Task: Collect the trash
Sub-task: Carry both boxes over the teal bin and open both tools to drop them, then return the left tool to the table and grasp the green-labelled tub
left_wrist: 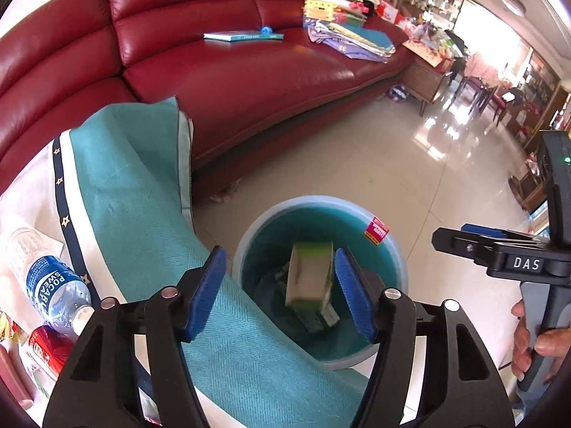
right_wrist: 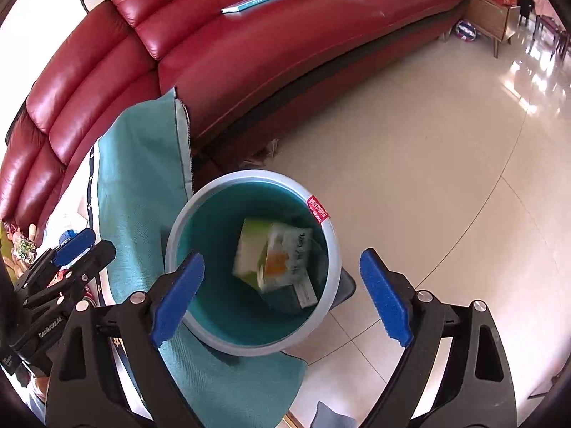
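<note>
A round bin (left_wrist: 389, 246) with a teal inside and pale rim (right_wrist: 332, 246) stands on the floor by the table corner. A green-and-white carton (left_wrist: 308, 278) is blurred, in the air between my left gripper's (left_wrist: 282, 292) open pads and over the bin. In the right wrist view the carton (right_wrist: 251, 246) lies among other boxes (right_wrist: 289, 260) in the bin. My right gripper (right_wrist: 285, 296) is open and empty above the bin. A clear Pocari Sweat bottle (left_wrist: 53, 281) and a red can (left_wrist: 46, 349) lie on the table at left.
A teal cloth (left_wrist: 142, 214) drapes over the table edge next to the bin. A red leather sofa (left_wrist: 232, 71) with a book (left_wrist: 242, 36) and stacked items (left_wrist: 342, 25) stands behind. Glossy tile floor (right_wrist: 410, 142) stretches right. Snack wrappers (right_wrist: 21, 249) lie at the table's left.
</note>
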`<state>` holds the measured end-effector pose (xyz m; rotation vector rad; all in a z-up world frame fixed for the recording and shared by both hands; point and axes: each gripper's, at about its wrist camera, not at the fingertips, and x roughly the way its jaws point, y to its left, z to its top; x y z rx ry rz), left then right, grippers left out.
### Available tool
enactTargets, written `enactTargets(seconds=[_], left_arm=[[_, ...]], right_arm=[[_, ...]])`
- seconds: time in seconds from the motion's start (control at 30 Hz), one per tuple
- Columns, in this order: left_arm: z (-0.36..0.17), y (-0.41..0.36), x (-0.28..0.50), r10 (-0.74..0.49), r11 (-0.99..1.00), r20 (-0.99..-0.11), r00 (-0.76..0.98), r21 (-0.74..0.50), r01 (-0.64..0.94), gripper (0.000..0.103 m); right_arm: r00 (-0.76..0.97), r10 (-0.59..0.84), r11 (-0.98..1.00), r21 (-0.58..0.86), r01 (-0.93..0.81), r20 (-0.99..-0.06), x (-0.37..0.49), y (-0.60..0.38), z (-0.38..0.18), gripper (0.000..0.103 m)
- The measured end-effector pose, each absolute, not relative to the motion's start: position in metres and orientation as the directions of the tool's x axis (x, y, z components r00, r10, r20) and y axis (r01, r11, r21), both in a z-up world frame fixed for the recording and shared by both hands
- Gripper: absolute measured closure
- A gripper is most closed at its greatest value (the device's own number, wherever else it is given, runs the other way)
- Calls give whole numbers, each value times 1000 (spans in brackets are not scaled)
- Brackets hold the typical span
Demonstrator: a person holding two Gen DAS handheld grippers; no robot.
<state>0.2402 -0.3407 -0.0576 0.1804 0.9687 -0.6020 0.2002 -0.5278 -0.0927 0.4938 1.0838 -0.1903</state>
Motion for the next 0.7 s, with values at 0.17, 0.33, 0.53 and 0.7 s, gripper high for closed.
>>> enactTargets(seconds=[0.17, 0.33, 0.53, 0.7], left_arm=[[-57, -336, 236, -400, 826, -819, 411, -128, 548, 26], [-54, -327, 229, -402, 831, -815, 418, -132, 541, 17], [-48, -316, 221, -412, 831, -808, 420, -144, 538, 9], [-43, -301, 212, -416, 835, -810, 413, -161, 526, 6]], right_arm=[[452, 87, 887, 276, 371, -888, 201, -522, -92, 18], [438, 86, 888, 268, 373, -895, 201, -518, -94, 18], [416, 84, 896, 252, 367, -905, 200, -508, -91, 15], [419, 77, 908, 237, 345, -905, 197, -494, -82, 15]])
